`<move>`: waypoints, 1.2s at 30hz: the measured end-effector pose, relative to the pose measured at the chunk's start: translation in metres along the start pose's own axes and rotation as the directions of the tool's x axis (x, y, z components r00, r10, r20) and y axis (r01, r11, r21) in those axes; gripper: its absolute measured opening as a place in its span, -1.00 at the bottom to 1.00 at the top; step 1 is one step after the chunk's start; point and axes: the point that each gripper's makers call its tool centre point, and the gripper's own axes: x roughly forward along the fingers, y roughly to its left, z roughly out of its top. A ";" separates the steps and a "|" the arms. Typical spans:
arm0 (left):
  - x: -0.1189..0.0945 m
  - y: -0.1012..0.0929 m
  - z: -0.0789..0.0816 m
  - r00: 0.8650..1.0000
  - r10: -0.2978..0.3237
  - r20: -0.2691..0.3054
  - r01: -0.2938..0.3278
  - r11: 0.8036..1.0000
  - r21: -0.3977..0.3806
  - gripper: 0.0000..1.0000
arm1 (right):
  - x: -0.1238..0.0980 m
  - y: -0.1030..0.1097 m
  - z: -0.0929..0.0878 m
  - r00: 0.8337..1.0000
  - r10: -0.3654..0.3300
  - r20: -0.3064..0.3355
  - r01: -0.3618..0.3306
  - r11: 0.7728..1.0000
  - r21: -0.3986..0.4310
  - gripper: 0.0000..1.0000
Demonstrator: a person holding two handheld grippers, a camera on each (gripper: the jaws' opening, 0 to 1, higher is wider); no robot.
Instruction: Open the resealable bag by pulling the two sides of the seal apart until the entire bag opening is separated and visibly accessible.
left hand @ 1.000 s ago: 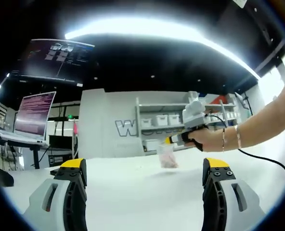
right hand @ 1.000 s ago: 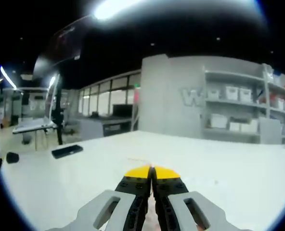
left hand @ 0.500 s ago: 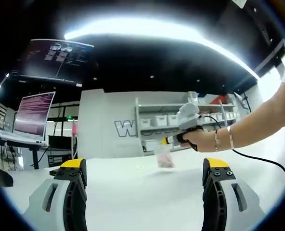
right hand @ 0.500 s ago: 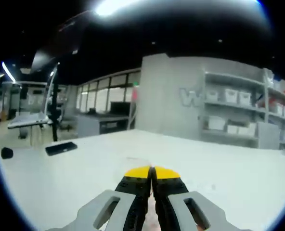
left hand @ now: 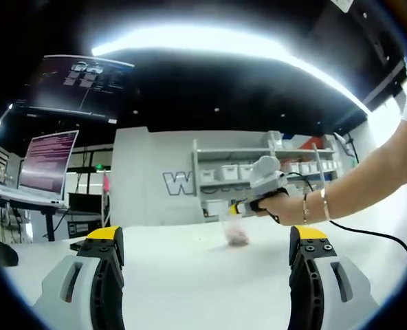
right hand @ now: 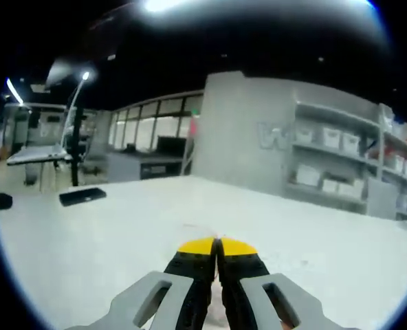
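Left gripper (left hand: 203,240) jaws wide apart above the white table (left hand: 190,275), right gripper (right hand: 217,246) clamped on the clear bag (left hand: 234,230) dangling over that table, a dark flat object (right hand: 82,196) lying far across it

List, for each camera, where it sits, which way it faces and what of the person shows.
Left gripper view: rides the left gripper, jaws wide apart, facing across the white table at the right gripper holding the bag; the person's hand and forearm show.
Right gripper view: rides the right gripper, jaws shut, facing along the table; no hand visible.
Shared: table, shelving.
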 end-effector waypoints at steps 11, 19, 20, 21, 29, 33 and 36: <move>0.000 0.000 0.001 1.000 0.001 0.004 -0.001 1.000 -0.006 0.98 | -0.012 0.045 -0.027 0.993 0.105 -0.052 -0.106 0.994 -0.004 -1.00; -0.001 0.000 0.003 1.000 0.000 0.012 0.000 1.000 -0.011 0.99 | -0.019 0.063 -0.045 0.985 0.154 -0.083 -0.155 0.988 -0.003 -0.85; -0.001 0.001 0.003 1.000 -0.001 0.013 0.001 1.000 -0.012 0.99 | -0.021 0.065 -0.046 0.984 0.157 -0.085 -0.158 0.987 -0.001 -0.85; -0.001 0.001 0.004 1.000 -0.002 0.016 0.002 1.000 -0.013 0.99 | -0.022 0.066 -0.047 0.983 0.159 -0.086 -0.160 0.987 0.001 -0.84; 0.000 0.003 0.004 1.000 0.000 0.021 0.000 1.000 -0.019 0.99 | -0.028 0.075 -0.048 0.977 0.196 -0.083 -0.196 0.981 0.007 -0.77; 0.000 0.003 0.005 1.000 0.001 0.022 -0.001 1.000 -0.026 0.99 | -0.027 0.074 -0.050 0.977 0.195 -0.086 -0.197 0.980 -0.022 -0.68; 0.000 0.003 0.005 1.000 0.001 0.023 0.000 1.000 -0.028 0.99 | -0.025 0.074 -0.050 0.975 0.206 -0.083 -0.208 0.978 -0.019 -0.69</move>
